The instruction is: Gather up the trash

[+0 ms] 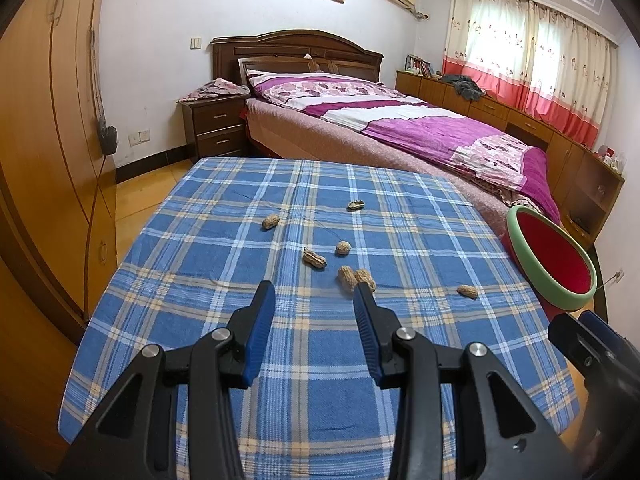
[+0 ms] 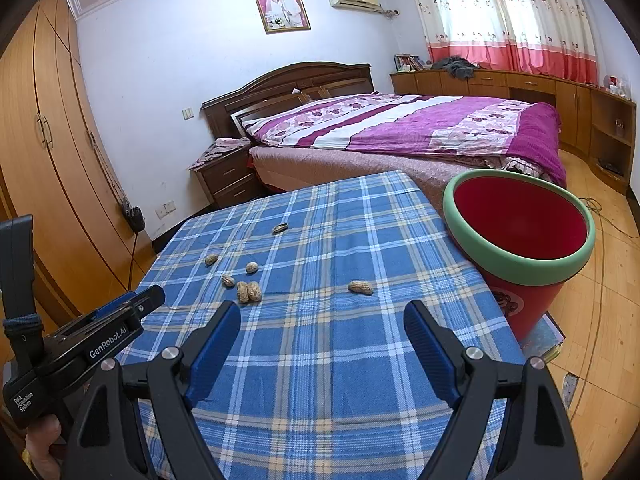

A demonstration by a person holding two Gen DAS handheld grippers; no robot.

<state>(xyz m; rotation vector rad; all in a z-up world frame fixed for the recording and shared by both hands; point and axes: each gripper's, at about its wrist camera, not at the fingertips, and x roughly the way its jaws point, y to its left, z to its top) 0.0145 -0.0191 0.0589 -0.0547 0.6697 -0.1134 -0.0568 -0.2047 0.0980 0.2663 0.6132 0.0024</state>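
Note:
Several peanut shells lie scattered on a blue plaid tablecloth (image 1: 224,264) (image 2: 320,360). A pair of shells (image 1: 347,278) (image 2: 248,291) sits just beyond my left gripper (image 1: 314,294), which is open with nothing between its blue pads. One single shell (image 1: 467,291) (image 2: 360,287) lies to the right, ahead of my right gripper (image 2: 322,314), which is wide open and empty. A red bin with a green rim (image 1: 554,256) (image 2: 520,268) stands beside the table's right edge. The left gripper's body (image 2: 80,340) shows at the left of the right wrist view.
A bed with a purple quilt (image 1: 420,120) (image 2: 400,128) stands behind the table. A wooden wardrobe (image 1: 48,120) fills the left side, with a nightstand (image 1: 216,128) next to the bed. Low cabinets (image 2: 560,92) run under the curtained window. Wooden floor (image 2: 600,320) lies right of the bin.

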